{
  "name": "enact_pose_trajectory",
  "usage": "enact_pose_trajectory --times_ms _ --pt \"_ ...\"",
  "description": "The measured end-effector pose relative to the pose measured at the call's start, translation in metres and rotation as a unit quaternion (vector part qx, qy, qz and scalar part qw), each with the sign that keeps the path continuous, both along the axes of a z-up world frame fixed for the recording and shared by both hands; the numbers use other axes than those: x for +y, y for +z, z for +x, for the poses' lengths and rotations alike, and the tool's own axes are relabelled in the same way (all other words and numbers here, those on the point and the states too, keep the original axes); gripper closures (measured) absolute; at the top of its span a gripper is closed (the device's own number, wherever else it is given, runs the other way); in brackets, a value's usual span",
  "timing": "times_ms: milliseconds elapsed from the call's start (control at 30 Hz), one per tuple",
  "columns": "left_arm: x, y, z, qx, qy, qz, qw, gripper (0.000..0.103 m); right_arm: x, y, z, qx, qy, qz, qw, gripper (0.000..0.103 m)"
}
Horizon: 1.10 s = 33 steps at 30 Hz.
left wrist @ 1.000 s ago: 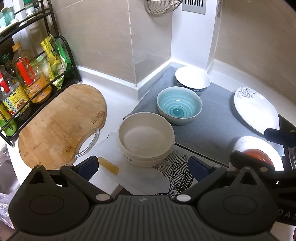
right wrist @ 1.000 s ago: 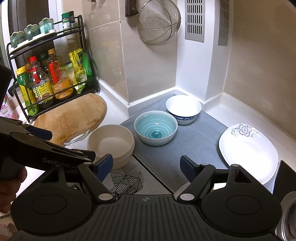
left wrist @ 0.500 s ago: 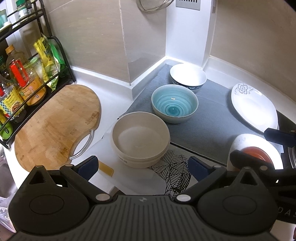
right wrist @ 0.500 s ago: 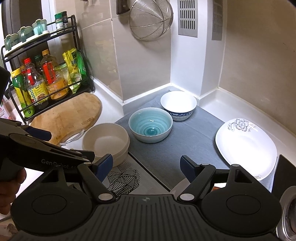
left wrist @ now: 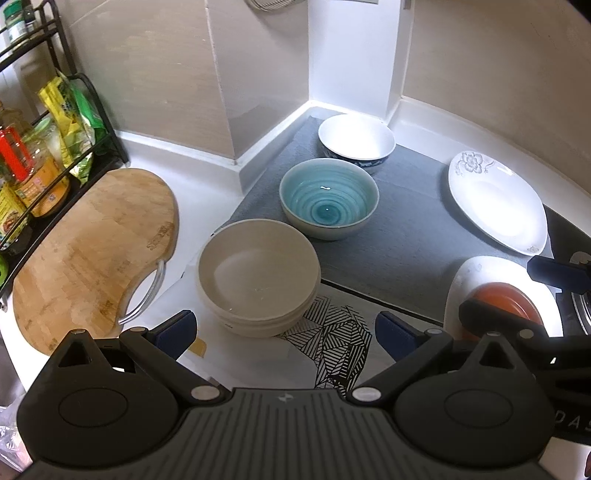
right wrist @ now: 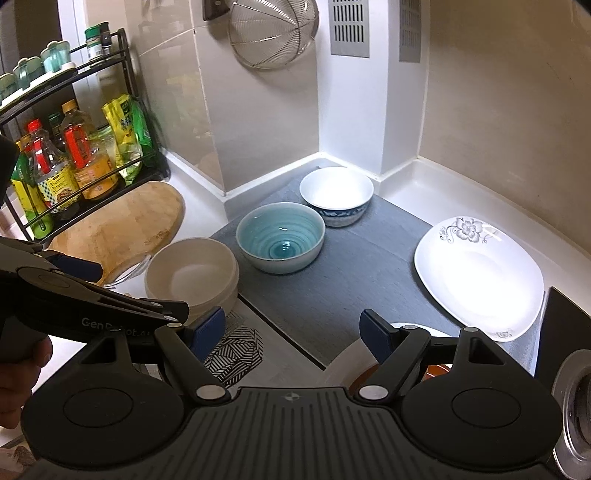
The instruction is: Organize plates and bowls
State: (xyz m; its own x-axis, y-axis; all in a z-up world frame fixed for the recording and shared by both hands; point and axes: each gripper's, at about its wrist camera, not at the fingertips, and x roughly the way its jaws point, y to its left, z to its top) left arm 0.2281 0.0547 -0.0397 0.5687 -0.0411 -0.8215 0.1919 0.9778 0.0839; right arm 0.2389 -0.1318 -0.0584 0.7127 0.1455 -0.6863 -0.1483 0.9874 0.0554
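Two stacked cream bowls point(left wrist: 258, 280) stand on a sheet of paper just ahead of my left gripper point(left wrist: 286, 332), which is open and holds nothing. Behind them on the grey mat point(left wrist: 406, 236) sit a teal bowl point(left wrist: 328, 199) and a white bowl with a blue pattern point(left wrist: 356, 142). A white flowered plate point(left wrist: 496, 203) lies at the right. My right gripper point(right wrist: 293, 330) is open and hovers over a small white plate point(left wrist: 465, 280) carrying an orange dish point(left wrist: 506, 299), mostly hidden in the right wrist view. The teal bowl point(right wrist: 280, 240) and flowered plate point(right wrist: 480, 273) lie beyond it.
A wooden cutting board point(left wrist: 92, 258) lies at the left below a black rack of bottles point(left wrist: 37, 166). A wire strainer point(right wrist: 273, 33) hangs on the wall. A metal ring point(right wrist: 576, 398) sits at the right edge. A hand point(right wrist: 18, 369) holds the left gripper.
Both views have swung slightly, so the bowls sit a little further left in the pictures. Nothing on the counter has moved, and both grippers stay open.
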Motion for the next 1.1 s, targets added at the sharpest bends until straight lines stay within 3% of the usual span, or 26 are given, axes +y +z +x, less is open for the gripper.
enact_pose_trajectory --times_ms 700,967,1100 --pt "-0.026 -0.016 0.022 0.018 -0.032 0.005 0.9993 0.000 -0.029 -0.011 0.003 0.021 -0.057 0.007 0.998 0.021" --pt "-0.068 -0.015 0.046 0.004 -0.064 -0.001 0.9980 0.000 -0.091 -0.014 0.014 0.008 -0.157 0.027 0.987 0.021" --pt "-0.099 -0.015 0.070 0.003 -0.091 -0.044 0.9949 0.000 -0.140 -0.018 0.014 -0.015 -0.211 0.085 0.974 0.021"
